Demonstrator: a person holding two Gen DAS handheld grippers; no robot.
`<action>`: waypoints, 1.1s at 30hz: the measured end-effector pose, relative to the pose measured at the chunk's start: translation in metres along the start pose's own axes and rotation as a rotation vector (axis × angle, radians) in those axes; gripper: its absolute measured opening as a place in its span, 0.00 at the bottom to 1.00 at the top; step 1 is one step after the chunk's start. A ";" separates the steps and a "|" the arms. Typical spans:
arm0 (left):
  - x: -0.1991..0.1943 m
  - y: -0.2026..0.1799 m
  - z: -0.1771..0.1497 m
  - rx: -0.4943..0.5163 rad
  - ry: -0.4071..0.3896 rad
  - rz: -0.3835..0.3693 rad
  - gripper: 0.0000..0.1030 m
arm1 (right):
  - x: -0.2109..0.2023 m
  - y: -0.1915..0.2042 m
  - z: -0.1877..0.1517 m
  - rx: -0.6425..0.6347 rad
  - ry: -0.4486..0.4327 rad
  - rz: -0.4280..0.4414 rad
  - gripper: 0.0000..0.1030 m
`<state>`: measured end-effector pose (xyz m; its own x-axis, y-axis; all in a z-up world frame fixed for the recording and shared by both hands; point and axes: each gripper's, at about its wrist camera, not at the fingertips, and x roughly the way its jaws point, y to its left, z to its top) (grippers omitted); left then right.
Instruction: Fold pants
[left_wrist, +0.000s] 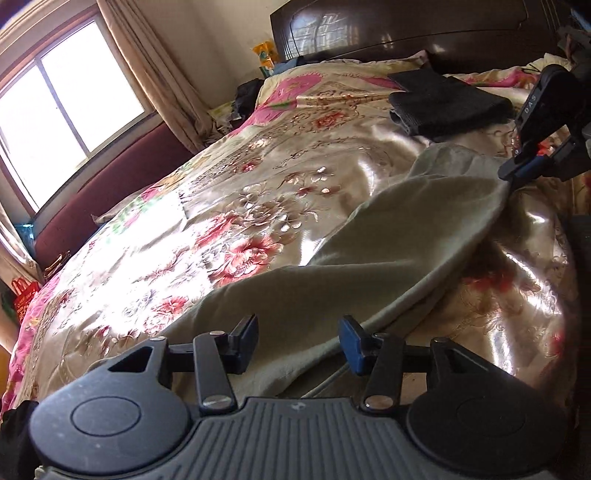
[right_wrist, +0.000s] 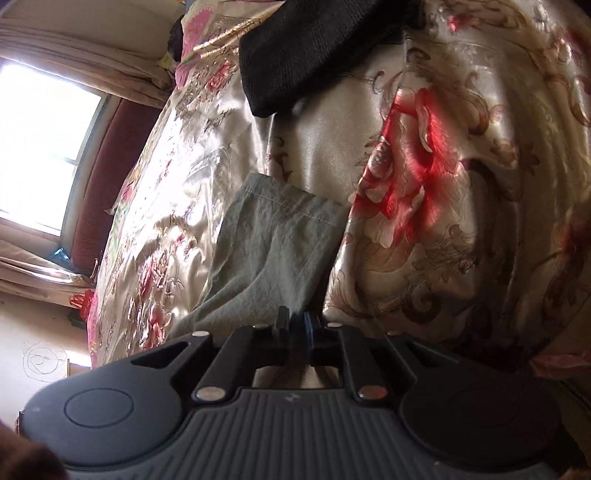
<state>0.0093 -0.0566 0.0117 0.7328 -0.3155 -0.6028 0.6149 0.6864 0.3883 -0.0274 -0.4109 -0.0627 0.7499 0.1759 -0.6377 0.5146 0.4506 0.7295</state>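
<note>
Two grippers work over a bed (left_wrist: 258, 155) covered by a shiny floral spread. The left gripper (left_wrist: 298, 341) has its fingers (left_wrist: 246, 338) apart, with nothing pressed between the pads. Olive-grey pants (left_wrist: 332, 266) lie on the spread directly under and ahead of those open fingers; the cloth runs from the gap between them away toward the upper right of the left wrist view, rising in a loose ridge. At the far end of that ridge the right gripper (left_wrist: 517, 173) comes in from the right edge of the picture, its fingers together on the edge of the pants.

From the right wrist view, the right gripper (right_wrist: 295, 325) shows its fingers (right_wrist: 283, 320) nearly closed, clamped on a thin fold of the pants (right_wrist: 273, 251). The trouser leg stretches ahead of these fingers and ends in a stitched hem, which lies flat on the spread just beyond. Farther ahead of the hem, well apart from it, a folded dark garment (right_wrist: 306, 48) rests on the bed (right_wrist: 461, 184). The same dark garment (left_wrist: 443, 105) appears in the left wrist view, beyond the pants and near the right gripper, below a dark wooden headboard (left_wrist: 406, 29). To the left of both pairs of fingers a bright window (left_wrist: 62, 110) with beige curtains (left_wrist: 159, 70) stands past the bed's edge.
</note>
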 end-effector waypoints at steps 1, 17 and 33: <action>-0.001 -0.001 -0.001 0.005 0.003 -0.004 0.61 | -0.001 0.000 0.001 -0.009 -0.002 -0.003 0.23; 0.005 0.008 -0.001 -0.052 0.025 0.009 0.63 | 0.009 0.004 0.005 -0.014 0.031 0.002 0.45; 0.015 0.005 0.008 -0.102 0.034 -0.019 0.69 | -0.048 0.024 0.048 -0.061 -0.241 0.224 0.03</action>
<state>0.0259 -0.0634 0.0098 0.7101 -0.3075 -0.6334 0.5941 0.7444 0.3047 -0.0310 -0.4503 -0.0033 0.9221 0.0675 -0.3811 0.3056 0.4772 0.8239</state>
